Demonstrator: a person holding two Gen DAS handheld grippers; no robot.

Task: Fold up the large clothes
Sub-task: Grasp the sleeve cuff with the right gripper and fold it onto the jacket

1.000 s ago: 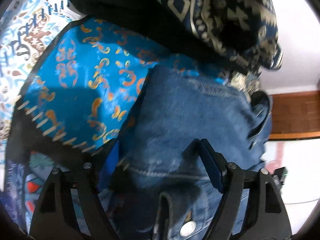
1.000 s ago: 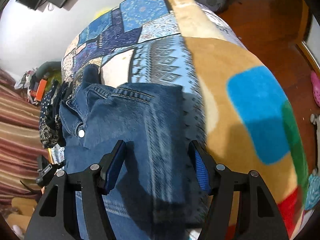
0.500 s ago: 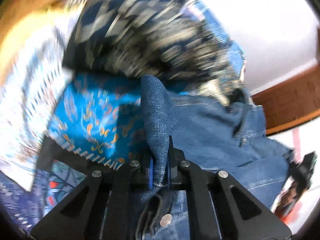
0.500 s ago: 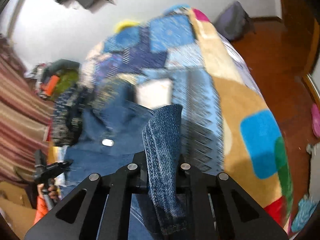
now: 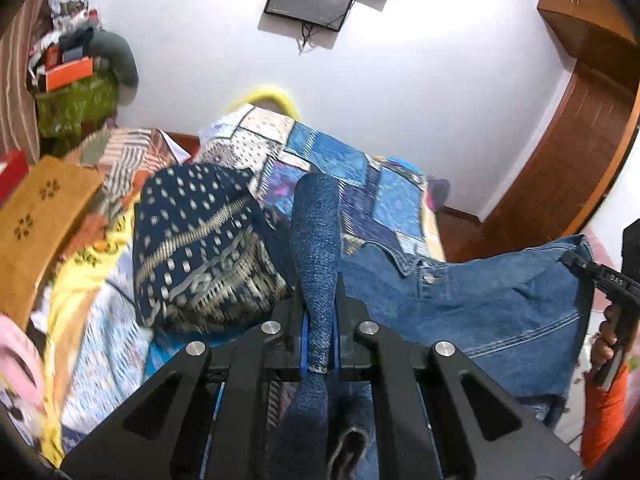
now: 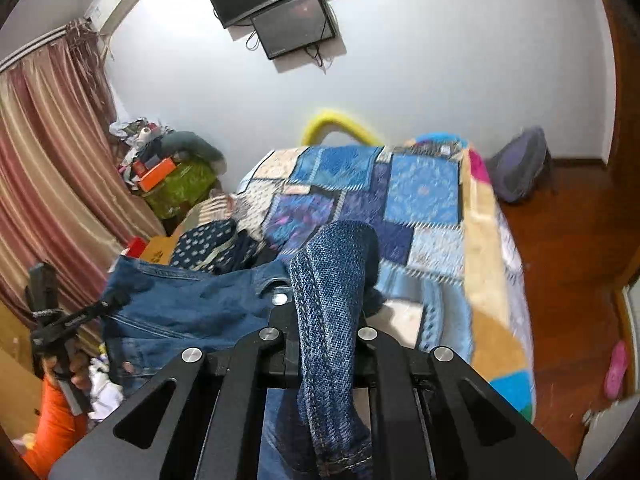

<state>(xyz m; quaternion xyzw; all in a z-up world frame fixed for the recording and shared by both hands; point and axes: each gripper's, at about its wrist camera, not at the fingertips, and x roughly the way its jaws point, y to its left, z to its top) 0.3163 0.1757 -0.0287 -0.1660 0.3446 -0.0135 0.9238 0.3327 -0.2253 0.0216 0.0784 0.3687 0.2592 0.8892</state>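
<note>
Since a second ago, both grippers have been closed on the denim jacket and raised off the bed. From the left wrist, the left gripper (image 5: 319,350) is seen clamped on a bunched fold of the denim jacket (image 5: 480,300), stretched toward the other hand above the patchwork bed (image 5: 384,184). From the right wrist, the right gripper (image 6: 325,354) is likewise clamped on denim; level, even tension should be kept before laying down.
</note>
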